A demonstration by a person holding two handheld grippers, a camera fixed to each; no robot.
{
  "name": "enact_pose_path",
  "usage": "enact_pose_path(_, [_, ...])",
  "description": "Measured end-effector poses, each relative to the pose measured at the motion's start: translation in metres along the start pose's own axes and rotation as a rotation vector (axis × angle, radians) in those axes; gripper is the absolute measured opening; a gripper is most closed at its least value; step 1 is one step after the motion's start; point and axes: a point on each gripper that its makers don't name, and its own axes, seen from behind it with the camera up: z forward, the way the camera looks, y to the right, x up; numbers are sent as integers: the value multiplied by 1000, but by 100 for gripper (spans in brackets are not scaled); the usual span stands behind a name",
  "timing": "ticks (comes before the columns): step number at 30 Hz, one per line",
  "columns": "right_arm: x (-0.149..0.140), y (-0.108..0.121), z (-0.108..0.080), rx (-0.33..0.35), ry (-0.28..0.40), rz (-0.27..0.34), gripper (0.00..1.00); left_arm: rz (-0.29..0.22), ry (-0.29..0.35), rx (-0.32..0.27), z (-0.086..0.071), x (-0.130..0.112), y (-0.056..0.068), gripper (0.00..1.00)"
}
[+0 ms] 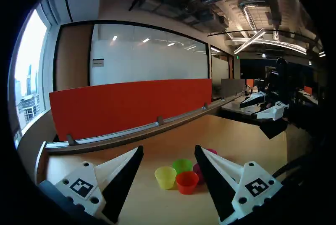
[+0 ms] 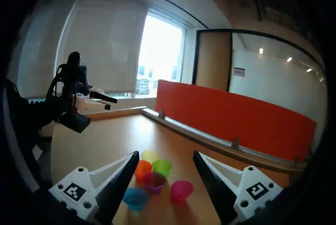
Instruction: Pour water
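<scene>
Several small coloured plastic cups stand clustered on the wooden table (image 1: 235, 136). In the left gripper view, a yellow cup (image 1: 165, 177), a green cup (image 1: 182, 165) and a red cup (image 1: 187, 182) sit between my left gripper's (image 1: 168, 147) open fingers; a purple cup (image 1: 196, 171) is partly hidden by the right finger. In the right gripper view, my right gripper (image 2: 166, 152) is open above the yellow cup (image 2: 150, 156), orange cup (image 2: 143, 169), green cup (image 2: 161, 167), purple cup (image 2: 154, 181), blue cup (image 2: 135, 198) and pink cup (image 2: 181, 190). Neither gripper holds anything.
An orange divider panel (image 1: 130, 103) with a metal rail runs along the table's far edge. The right gripper (image 1: 264, 106) hangs off to the right over the table; the left gripper (image 2: 98, 99), with a dark sleeve behind it, is at the left. Windows lie beyond.
</scene>
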Motion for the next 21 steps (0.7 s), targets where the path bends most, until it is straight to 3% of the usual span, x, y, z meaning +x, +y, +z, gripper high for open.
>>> enact_pose_path(5, [0, -2, 1, 11, -8, -33, 99, 6, -24, -19, 6, -6, -2, 90])
enact_pose_path(21, [-21, -16, 8, 129, -114, -41, 99, 76, -88, -151, 22, -14, 16, 90])
